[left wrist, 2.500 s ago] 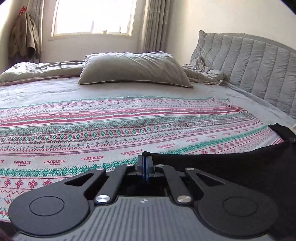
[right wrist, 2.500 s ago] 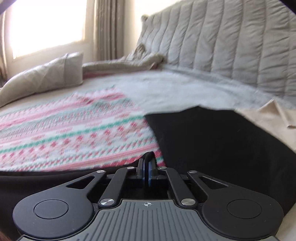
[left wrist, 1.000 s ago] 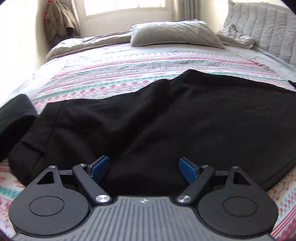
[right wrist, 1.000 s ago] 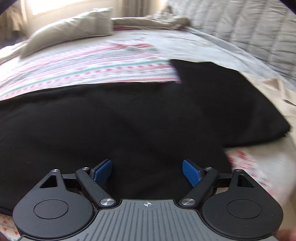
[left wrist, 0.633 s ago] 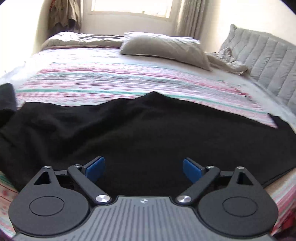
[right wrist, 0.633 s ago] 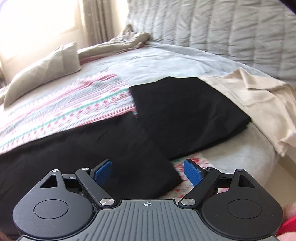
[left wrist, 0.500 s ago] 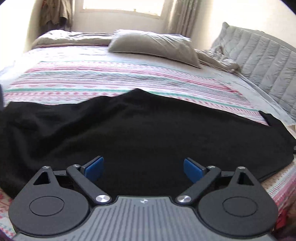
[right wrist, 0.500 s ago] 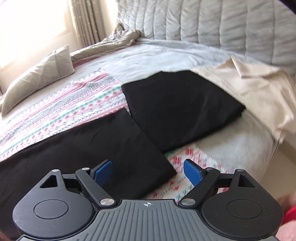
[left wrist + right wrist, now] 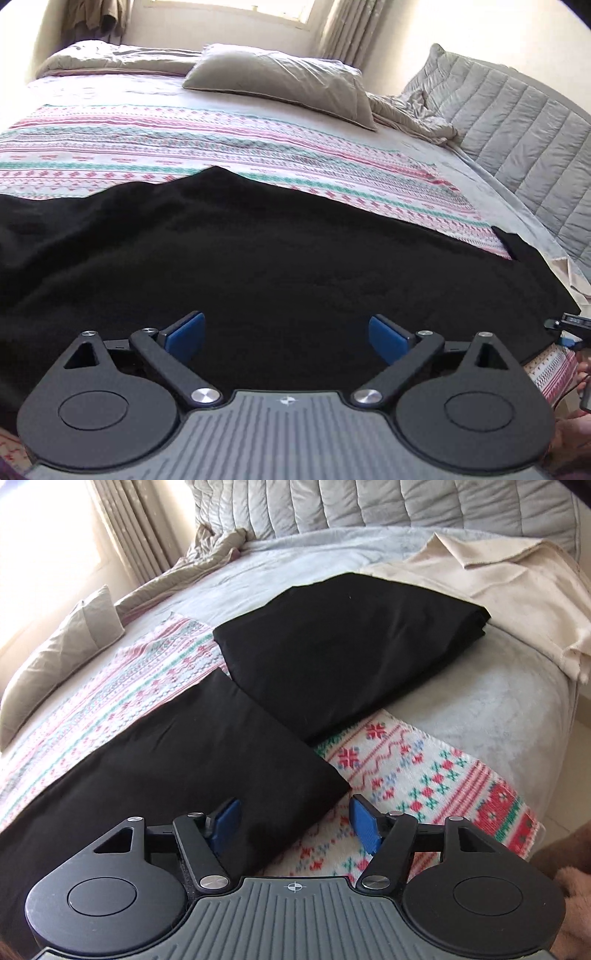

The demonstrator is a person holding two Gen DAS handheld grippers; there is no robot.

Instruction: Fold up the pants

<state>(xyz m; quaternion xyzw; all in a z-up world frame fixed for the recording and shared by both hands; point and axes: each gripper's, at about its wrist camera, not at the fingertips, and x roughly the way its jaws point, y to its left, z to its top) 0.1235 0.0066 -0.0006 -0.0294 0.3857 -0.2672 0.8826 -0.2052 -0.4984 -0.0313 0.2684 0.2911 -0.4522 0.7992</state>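
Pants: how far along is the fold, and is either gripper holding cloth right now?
Done: the black pants lie flat in a long band across the patterned blanket, apparently folded lengthwise; a separate folded black garment lies beside them. In hand: nothing. The left gripper and right gripper are both open over the pants. Left: fold the band across its length.

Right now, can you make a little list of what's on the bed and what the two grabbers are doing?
pants: black pants spread in a long strip across the striped blanket
left gripper: left gripper open, over the pants, holding nothing
right gripper: right gripper open at the pants' end corner, holding nothing
other clothes: folded black garment beside the pants' end; cream cloth behind it
bedding: grey pillow near the window, quilted headboard at the side
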